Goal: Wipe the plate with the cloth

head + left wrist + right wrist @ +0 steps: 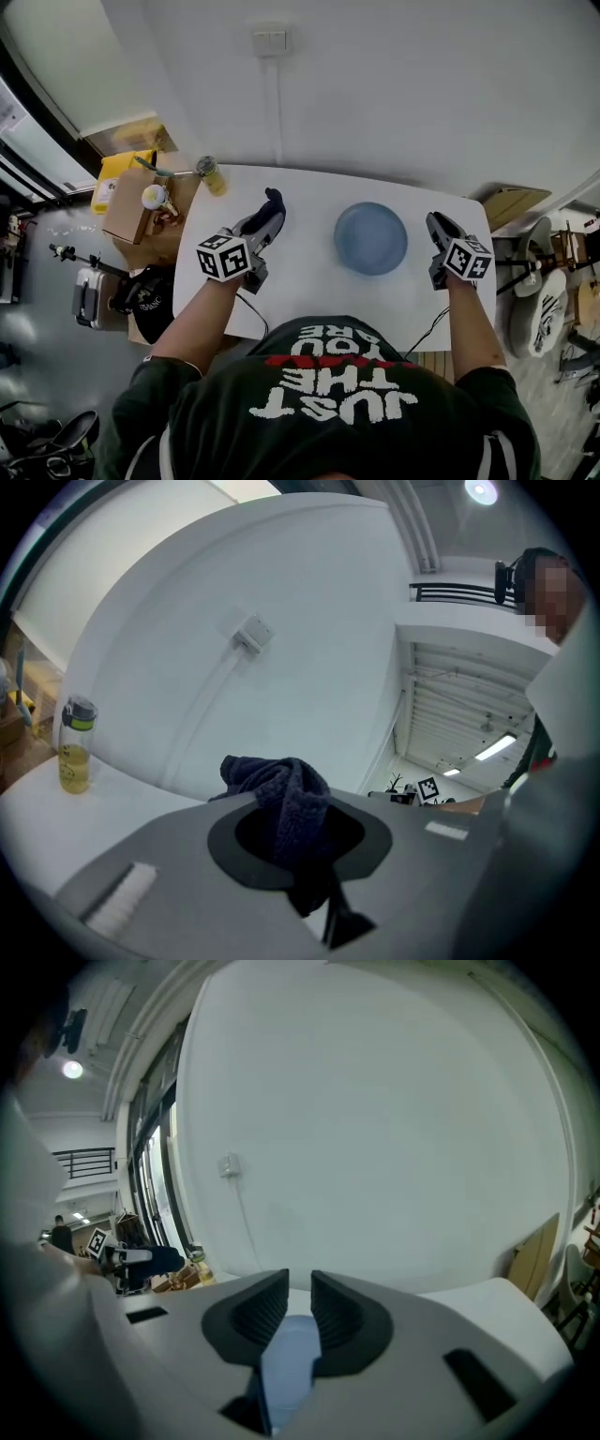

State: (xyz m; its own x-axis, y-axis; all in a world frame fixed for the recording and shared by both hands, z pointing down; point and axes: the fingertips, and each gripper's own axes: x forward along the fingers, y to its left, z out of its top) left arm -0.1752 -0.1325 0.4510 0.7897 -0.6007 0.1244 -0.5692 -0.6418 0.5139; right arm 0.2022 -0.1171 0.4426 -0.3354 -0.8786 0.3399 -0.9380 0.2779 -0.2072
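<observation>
Item, my left hand-held gripper (265,217): clenched on cloth (286,789), left of plate (371,237). Plate flat on counter (309,300). My right hand-held gripper (299,1297): jaws slightly parted, nearer, right of plate.

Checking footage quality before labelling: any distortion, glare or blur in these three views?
Head view: edges bow, corners dark, plate sharp. Left gripper view: strong fisheye, ceiling lamp glares, cloth crisp. Right gripper view: fisheye, dark rim, wall evenly lit.
</observation>
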